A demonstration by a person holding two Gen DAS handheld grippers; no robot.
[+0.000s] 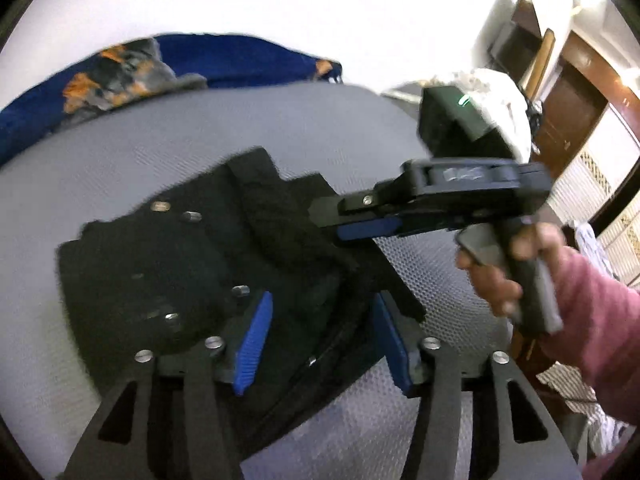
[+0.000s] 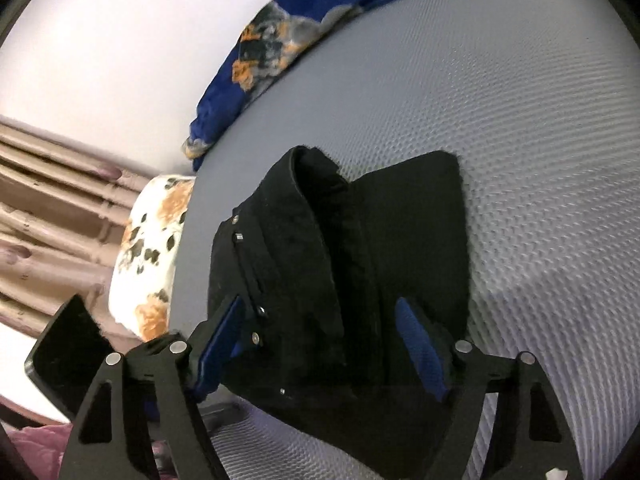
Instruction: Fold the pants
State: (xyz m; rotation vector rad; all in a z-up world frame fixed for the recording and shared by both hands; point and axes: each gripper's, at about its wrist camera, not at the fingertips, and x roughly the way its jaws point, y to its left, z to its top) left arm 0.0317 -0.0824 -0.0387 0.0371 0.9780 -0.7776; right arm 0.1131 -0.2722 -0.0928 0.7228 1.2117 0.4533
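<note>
On the grey bed (image 2: 520,120), both tongs (image 1: 320,336) (image 2: 324,356) stand open over folded black pants (image 2: 340,260).

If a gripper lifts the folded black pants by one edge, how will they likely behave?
The folded black pants would probably go floppy and unfold: the layers lie loose and uneven. They look like thick denim with metal rivets, so fairly heavy. On the textured grey mattress, pushing likely bunches them.

Black folded denim pants (image 2: 340,264) with silver rivets lie on a grey textured mattress (image 2: 520,140), a blue orange-and-grey flowered blanket (image 2: 272,48) at its far edge.
</note>
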